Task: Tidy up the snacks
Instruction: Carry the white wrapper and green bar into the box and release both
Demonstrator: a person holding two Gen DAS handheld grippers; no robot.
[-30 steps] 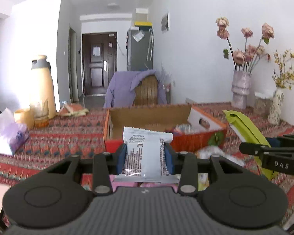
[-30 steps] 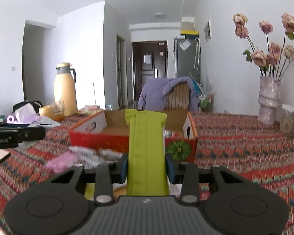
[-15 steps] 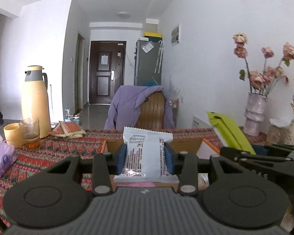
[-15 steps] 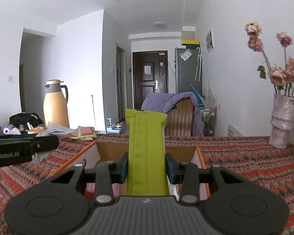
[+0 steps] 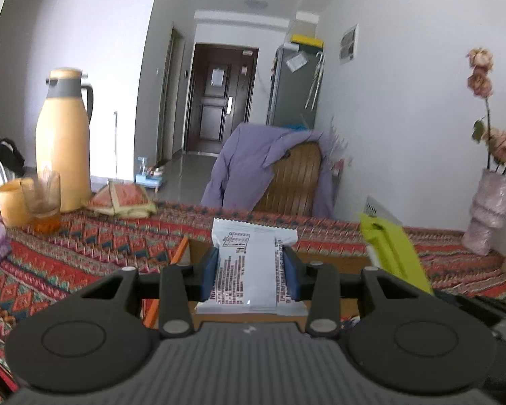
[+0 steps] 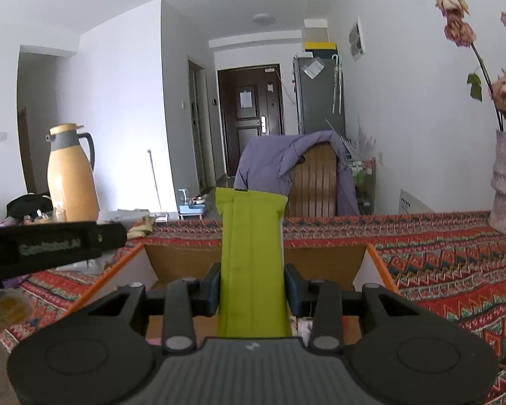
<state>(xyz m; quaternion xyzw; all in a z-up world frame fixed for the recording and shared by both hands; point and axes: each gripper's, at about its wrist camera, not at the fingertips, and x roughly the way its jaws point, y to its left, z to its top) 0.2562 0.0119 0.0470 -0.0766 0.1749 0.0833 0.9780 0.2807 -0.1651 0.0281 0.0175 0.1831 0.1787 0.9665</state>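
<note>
Both tongs are loaded: the left tongs point(image 5: 251, 271) are closed on a white snack packet point(image 5: 249, 266), pinched across its width with printed text facing up, and the right tongs point(image 6: 252, 290) are closed on a lime-green snack pouch point(image 6: 251, 256) that stands up between the blue pads. Directly ahead of and below both sets of tongs lies the open cardboard box point(image 6: 320, 260) with orange outer walls, resting on the patterned surface point(image 6: 455, 263); both snacks hover over its opening, neither touching it. In the left view the green pouch shows just to the right of the left tongs. By my reading, picking up is finished for these two items and only the release into the box remains. Whether other snacks wait outside the box cannot be told.
</note>
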